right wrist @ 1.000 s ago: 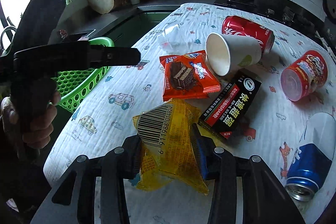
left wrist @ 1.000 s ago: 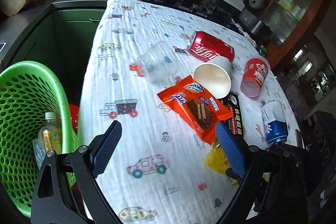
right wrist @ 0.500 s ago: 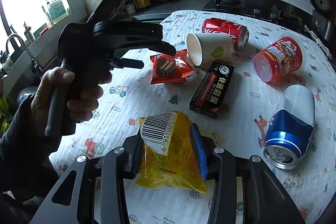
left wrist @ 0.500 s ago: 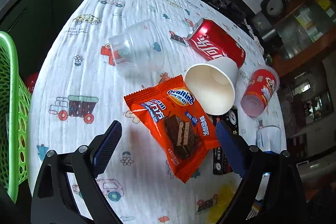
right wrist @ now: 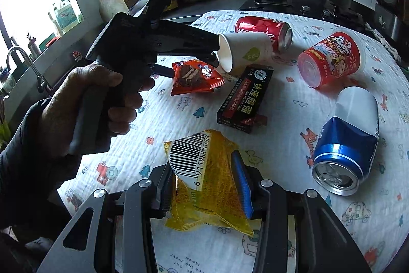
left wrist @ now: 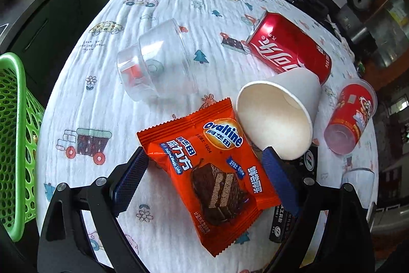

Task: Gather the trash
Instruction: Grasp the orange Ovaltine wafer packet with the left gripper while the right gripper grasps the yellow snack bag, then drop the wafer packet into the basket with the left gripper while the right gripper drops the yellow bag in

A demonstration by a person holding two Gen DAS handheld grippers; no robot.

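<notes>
My left gripper [left wrist: 204, 181] is open, its blue pads on either side of the orange Ovaltine cake packet [left wrist: 212, 170] lying on the tablecloth; the packet also shows in the right wrist view [right wrist: 195, 77]. My right gripper [right wrist: 204, 186] is shut on a yellow snack wrapper [right wrist: 204, 181] with a barcode, held above the table. The left gripper's body [right wrist: 143, 42] and the hand holding it show at left in the right wrist view.
On the printed tablecloth [left wrist: 158, 4] lie a white paper cup [left wrist: 278, 114], a red cola can [left wrist: 288, 53], a clear plastic cup [left wrist: 153, 60], a red snack cup [right wrist: 332, 58], a black box [right wrist: 245, 99] and a crushed blue can [right wrist: 345, 140]. A green basket [left wrist: 15, 145] stands left of the table.
My left gripper has moved forward from beside the basket to straddle the Ovaltine packet. My right gripper has pulled back and up with the yellow wrapper.
</notes>
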